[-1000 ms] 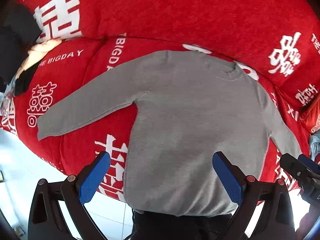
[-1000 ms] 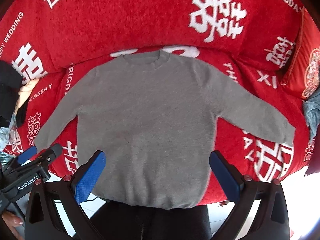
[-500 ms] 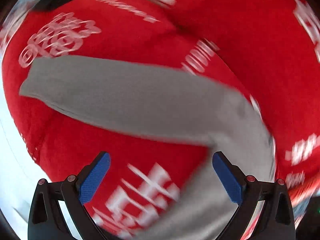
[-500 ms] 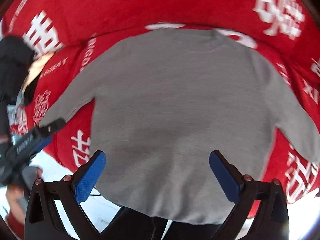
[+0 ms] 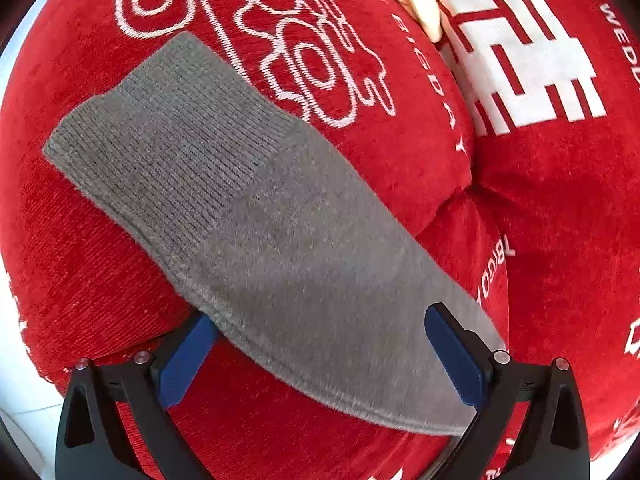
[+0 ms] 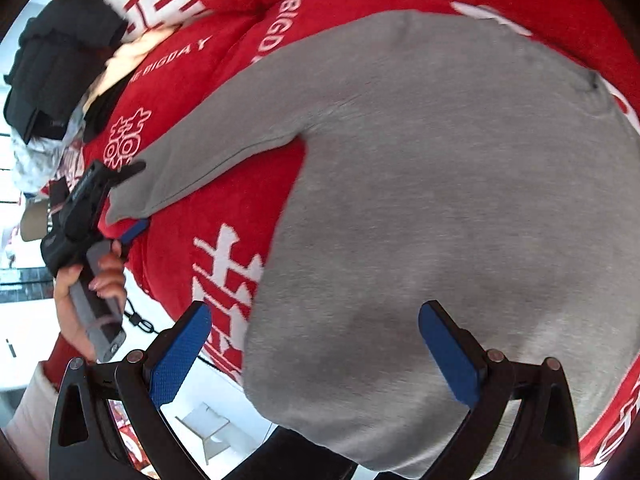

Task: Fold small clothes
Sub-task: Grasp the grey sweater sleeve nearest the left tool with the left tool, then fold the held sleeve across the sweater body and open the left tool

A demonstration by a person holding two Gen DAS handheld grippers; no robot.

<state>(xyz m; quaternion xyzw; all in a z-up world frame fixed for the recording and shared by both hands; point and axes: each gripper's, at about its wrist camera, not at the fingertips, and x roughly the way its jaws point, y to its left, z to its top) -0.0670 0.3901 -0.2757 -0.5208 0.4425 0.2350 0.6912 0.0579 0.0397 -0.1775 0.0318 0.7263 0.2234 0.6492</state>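
Both hand-held grippers, left (image 5: 320, 360) and right (image 6: 316, 352), gape over grey sweater (image 6: 440, 200); cover (image 5: 420, 168) reads "BIGDAY"

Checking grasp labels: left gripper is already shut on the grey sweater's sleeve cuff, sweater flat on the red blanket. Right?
Not quite. The left gripper is open, not shut: in the left wrist view its jaws stand wide apart on either side of the sleeve near the cuff. The rest holds: the grey sweater lies flat on the red blanket.

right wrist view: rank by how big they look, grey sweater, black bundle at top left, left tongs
1. grey sweater, fills most of the view
2. black bundle
3. left tongs, though they look close to the bundle in size, and the fisheye makes that unsure
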